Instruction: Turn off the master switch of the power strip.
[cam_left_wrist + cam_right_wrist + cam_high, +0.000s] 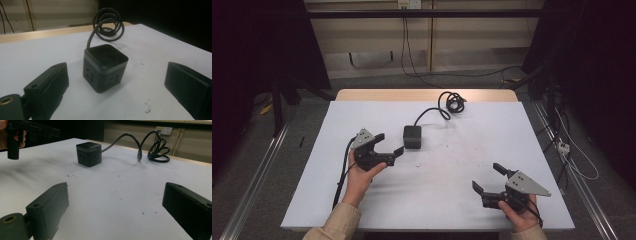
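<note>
Two spread-jawed grippers: the left gripper (388, 144) sits just beside the cube power socket (412, 136), probably nearer than the right gripper (488, 179).

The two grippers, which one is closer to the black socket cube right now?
The left gripper, jaws open and pointing at the socket cube from just beside it. The right gripper sits far off, near the table's front right corner.

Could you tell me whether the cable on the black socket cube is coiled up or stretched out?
Mostly coiled. The cable leaves the socket cube and ends in several loops lying near the table's far edge.
</note>
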Demonstrator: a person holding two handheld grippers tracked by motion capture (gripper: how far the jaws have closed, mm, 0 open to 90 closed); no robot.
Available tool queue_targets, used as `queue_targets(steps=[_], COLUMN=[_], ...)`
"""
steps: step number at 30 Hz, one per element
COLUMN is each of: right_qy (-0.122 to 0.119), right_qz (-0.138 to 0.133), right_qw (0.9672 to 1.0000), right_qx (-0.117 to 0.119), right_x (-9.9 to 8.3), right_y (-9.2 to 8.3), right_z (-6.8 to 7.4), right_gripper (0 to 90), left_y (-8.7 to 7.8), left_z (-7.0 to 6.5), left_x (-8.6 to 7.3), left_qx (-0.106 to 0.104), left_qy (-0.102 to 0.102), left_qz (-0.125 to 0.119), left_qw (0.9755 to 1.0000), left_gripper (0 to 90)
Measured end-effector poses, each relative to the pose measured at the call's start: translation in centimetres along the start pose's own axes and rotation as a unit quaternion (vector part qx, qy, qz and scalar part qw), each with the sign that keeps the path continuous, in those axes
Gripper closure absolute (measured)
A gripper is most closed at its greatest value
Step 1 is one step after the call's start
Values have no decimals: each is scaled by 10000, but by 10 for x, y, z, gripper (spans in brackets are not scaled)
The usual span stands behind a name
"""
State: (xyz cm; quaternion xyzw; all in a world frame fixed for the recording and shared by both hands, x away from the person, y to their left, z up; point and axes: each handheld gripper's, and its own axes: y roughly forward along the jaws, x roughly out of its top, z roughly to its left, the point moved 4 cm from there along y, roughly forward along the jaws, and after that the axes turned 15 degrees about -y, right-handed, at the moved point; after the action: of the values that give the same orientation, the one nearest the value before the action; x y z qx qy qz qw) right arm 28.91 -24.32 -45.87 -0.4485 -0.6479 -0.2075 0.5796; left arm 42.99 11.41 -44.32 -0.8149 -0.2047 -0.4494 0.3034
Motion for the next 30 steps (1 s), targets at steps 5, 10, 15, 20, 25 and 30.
queue_targets(steps=[5, 10, 15, 20, 25, 30], right_qy=[35, 42, 44, 53, 73, 82], right_qz=[-16, -26, -39, -45, -39, -47], right_qw=[10000, 10000, 10000, 10000, 10000, 10000], right_qx=[8, -3, -4, -5, -8, -15], right_x=[0, 0, 1, 1, 1, 1], right_y=[0, -1, -1, -1, -1, -1], right_z=[0, -1, -1, -1, -2, -2], right_gripper=[65, 65, 64, 63, 62, 58], left_y=[2, 5, 9, 13, 15, 19], left_z=[1, 0, -2, -3, -3, -2], left_x=[-1, 0, 1, 0, 1, 2], left_qx=[-2, -12, -18, -18, -13, 6], left_qy=[-55, -30, 30, 23, 39, 57], left_qz=[31, 53, 95, 132, 154, 158], left_qw=[10000, 10000, 9999, 9999, 9999, 9999], left_gripper=[53, 54, 54, 53, 54, 53])
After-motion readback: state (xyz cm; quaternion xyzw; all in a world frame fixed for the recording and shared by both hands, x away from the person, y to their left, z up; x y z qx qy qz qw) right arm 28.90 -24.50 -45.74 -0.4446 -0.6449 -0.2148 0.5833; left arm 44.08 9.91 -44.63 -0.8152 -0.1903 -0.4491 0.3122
